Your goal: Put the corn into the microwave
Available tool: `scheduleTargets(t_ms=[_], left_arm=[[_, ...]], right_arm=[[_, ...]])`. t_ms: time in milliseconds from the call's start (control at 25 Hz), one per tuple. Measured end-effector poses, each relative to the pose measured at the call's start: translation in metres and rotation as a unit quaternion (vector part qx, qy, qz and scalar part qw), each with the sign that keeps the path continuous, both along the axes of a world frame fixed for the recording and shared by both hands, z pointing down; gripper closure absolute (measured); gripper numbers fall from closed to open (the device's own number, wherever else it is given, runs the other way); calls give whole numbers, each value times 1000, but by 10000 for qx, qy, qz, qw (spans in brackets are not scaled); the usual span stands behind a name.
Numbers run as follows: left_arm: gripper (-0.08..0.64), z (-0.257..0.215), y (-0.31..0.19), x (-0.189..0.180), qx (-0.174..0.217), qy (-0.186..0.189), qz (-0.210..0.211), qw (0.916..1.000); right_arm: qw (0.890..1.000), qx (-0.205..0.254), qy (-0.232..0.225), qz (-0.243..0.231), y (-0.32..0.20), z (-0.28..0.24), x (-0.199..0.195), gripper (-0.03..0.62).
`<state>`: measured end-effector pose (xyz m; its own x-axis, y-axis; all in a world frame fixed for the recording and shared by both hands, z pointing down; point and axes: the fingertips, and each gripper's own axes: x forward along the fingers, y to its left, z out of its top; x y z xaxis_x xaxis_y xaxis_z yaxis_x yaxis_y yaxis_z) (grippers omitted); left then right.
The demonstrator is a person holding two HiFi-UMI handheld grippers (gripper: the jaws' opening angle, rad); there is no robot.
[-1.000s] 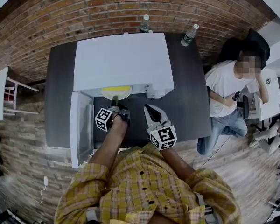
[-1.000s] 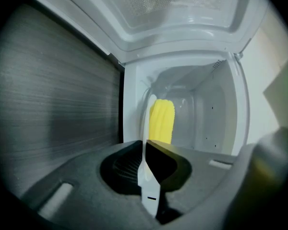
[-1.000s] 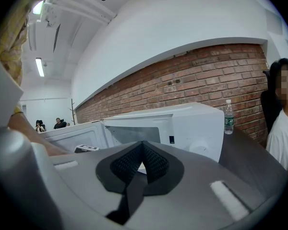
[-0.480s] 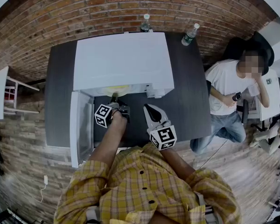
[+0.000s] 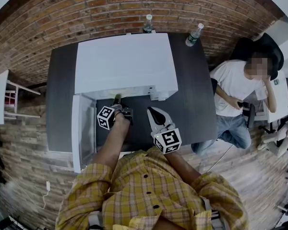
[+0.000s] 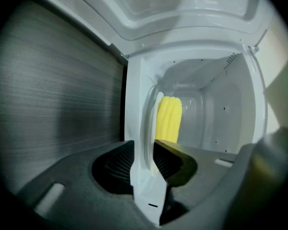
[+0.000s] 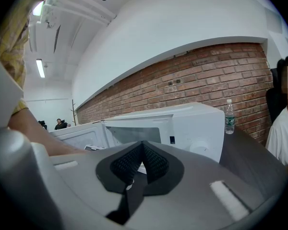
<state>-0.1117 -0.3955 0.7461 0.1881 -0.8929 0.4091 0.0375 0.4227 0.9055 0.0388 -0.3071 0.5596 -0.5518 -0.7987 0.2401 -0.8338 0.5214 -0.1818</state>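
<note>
The white microwave point(image 5: 127, 61) stands on the dark table with its door point(image 5: 83, 128) swung open to the left. In the left gripper view the yellow corn point(image 6: 169, 119) lies on a white plate point(image 6: 145, 128) inside the oven cavity. My left gripper point(image 5: 117, 102) point(image 6: 149, 150) is at the opening. Its jaws are opening, and the plate's near rim is still between the pads. My right gripper point(image 5: 153, 111) point(image 7: 143, 145) hangs shut and empty in front of the microwave, to the right of the left one.
Two water bottles point(image 5: 148, 24) point(image 5: 194, 35) stand at the table's far edge by the brick wall. A person point(image 5: 237, 90) sits at the table's right side. The dark tabletop point(image 5: 192, 99) runs right of the microwave.
The plate with the corn stuck out of the microwave's front a second ago and has slid inside, nearly out of the head view. The right gripper has stayed where it was.
</note>
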Motion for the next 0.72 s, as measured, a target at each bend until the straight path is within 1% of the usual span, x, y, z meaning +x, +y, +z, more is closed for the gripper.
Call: scheduleTargets(t_ms=[120, 560, 640, 720], left_arm=[[432, 1, 0, -2, -8, -20, 5, 10000], [433, -15, 13, 12, 238, 200, 260, 9992], [456, -18, 18, 14, 242, 259, 303, 9989], [496, -22, 25, 13, 293, 212, 375, 9986]], right_arm=[[10000, 9, 7, 21, 0, 0, 2, 588], [9999, 103, 6, 107, 4, -8, 6, 588], [9998, 123, -3, 150, 6, -9, 8, 588], [9997, 155, -18, 184, 9, -12, 9, 588]])
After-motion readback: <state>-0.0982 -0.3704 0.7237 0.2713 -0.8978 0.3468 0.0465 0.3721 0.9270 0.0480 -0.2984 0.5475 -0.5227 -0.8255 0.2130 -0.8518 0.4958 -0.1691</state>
